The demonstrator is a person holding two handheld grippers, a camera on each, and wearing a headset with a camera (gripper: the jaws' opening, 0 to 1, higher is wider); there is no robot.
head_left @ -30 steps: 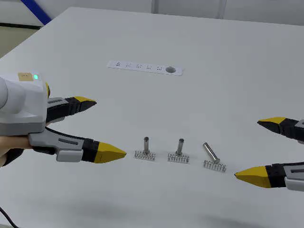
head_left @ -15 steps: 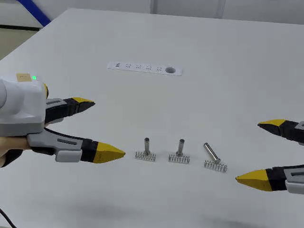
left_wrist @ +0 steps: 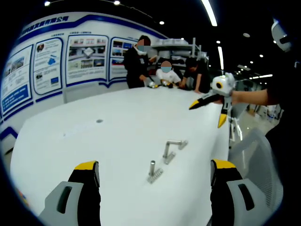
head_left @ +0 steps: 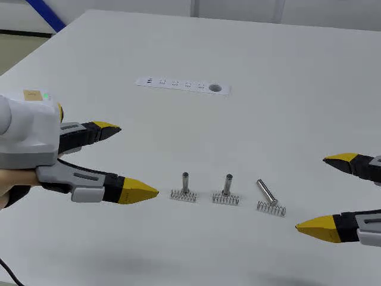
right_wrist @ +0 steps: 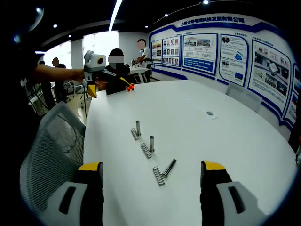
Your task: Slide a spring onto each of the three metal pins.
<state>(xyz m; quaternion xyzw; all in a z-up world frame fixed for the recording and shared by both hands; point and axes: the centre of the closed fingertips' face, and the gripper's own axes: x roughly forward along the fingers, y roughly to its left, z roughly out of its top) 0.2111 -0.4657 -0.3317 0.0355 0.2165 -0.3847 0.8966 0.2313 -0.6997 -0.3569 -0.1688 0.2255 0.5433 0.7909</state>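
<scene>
- Standing upright on the matte white table (head_left: 268,89), the left pin (head_left: 185,182) is a short, silvery metal cylinder with a flat top. The left spring (head_left: 183,195), a small coil of bright wire, lies on its side at the pin's foot, on the near side.
- The middle pin (head_left: 228,183), the same kind of silvery cylinder, also stands upright just to the right. The middle spring (head_left: 225,199) lies crosswise at its near foot.
- The right pin (head_left: 266,192) lies flat on the table at a slant. Its near end is just beside the right spring (head_left: 271,208), which lies on its side; whether the two touch cannot be told.
- The three pairs form a short row on the near part of the table, between the two tools.
- The left gripper (head_left: 137,159), grey and black with yellow tips, is held left of the row. Its jaws are spread wide with nothing between them, and its nearer tip points at the left spring, close but apart.
- The right gripper (head_left: 311,192), of the same make, is held right of the row, its jaws likewise spread wide and empty, clear of the right spring.
- Farther back, a long flat white power strip (head_left: 181,86) with a round grey button lies in the tabletop.
</scene>
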